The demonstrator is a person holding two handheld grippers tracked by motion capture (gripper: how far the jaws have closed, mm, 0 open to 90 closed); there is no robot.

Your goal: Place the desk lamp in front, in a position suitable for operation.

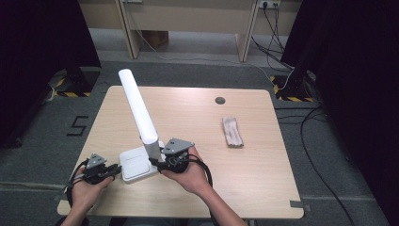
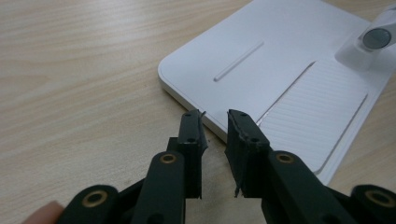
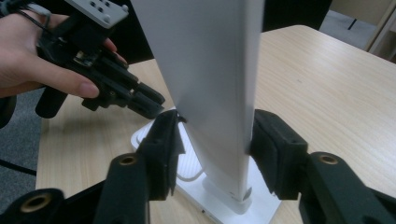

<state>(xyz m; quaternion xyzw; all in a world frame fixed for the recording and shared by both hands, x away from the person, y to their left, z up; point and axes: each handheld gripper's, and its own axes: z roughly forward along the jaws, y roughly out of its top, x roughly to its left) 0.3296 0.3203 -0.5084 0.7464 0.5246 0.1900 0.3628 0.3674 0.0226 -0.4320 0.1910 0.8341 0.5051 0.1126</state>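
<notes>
Lamp arm (image 3: 210, 84) between right tongs (image 3: 212, 140), top cut off

A pale wooden worktop (image 1: 188, 113) carries a white lamp base (image 1: 134, 165) at its near left, a folded brownish cloth (image 1: 232, 132) to the right, and a round grommet (image 1: 219, 100) at the far edge.

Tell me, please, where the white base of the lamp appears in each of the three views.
High view: the white base lies low and left of centre, between the two grippers.
Left gripper view: it takes the upper right, just beyond the jaw tips.
Right gripper view: it lies at bottom centre, under the lamp arm.
Shared landmark: the hinge where the lamp arm meets the base.
</notes>
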